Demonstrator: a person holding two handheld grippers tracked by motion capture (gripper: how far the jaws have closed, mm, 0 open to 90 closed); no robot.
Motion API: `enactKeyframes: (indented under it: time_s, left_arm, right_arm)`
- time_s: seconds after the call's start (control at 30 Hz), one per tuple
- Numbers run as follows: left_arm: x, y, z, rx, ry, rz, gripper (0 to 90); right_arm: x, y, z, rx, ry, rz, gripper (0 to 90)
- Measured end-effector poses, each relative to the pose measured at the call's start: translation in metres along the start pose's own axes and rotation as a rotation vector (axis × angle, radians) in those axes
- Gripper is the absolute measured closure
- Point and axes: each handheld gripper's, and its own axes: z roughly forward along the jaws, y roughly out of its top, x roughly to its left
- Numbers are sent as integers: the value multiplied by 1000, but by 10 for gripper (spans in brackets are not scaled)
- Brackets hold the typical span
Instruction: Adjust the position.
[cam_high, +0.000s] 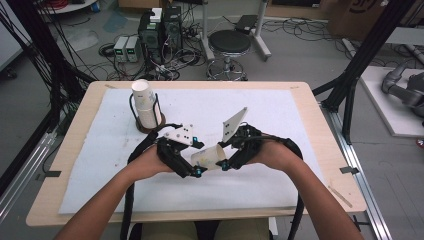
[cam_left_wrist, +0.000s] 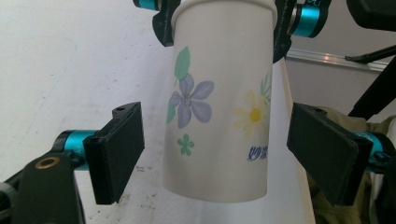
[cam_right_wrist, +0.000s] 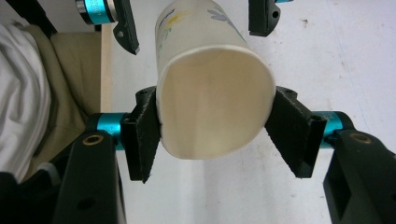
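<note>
Bare forearms, two black hand-held tools

The left tool (cam_high: 196, 167) and right tool (cam_high: 226, 157) are matte black with flat rectangular pads (cam_left_wrist: 116, 151), teal metal collars (cam_right_wrist: 107, 126) and brass-ringed screw holes (cam_right_wrist: 93, 139); each carries a pale three-cornered plate (cam_high: 181, 134) and trails a thick black cable (cam_high: 129, 200). The person wears khaki trousers (cam_high: 165, 231).

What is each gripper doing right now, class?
Left gripper: open, fingers either side of the paper cup, not touching.
Right gripper: shut on the paper cup's rim.
</note>
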Motion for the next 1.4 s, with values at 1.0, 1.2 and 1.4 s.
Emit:
enactKeyframes:
  time_s: [1.0,1.2,1.4]
  left_arm:
    - [0,-1,20,113,-76,1,381]
    - [0,-5,18,78,-80,-18,378]
    - [3,-12,13,32,-68,-53,363]
  right_arm:
    - [5,14,13,116,37,-57,394]
    - [5,12,11,82,53,-39,374]
    - [0,9,8,-14,48,7,285]
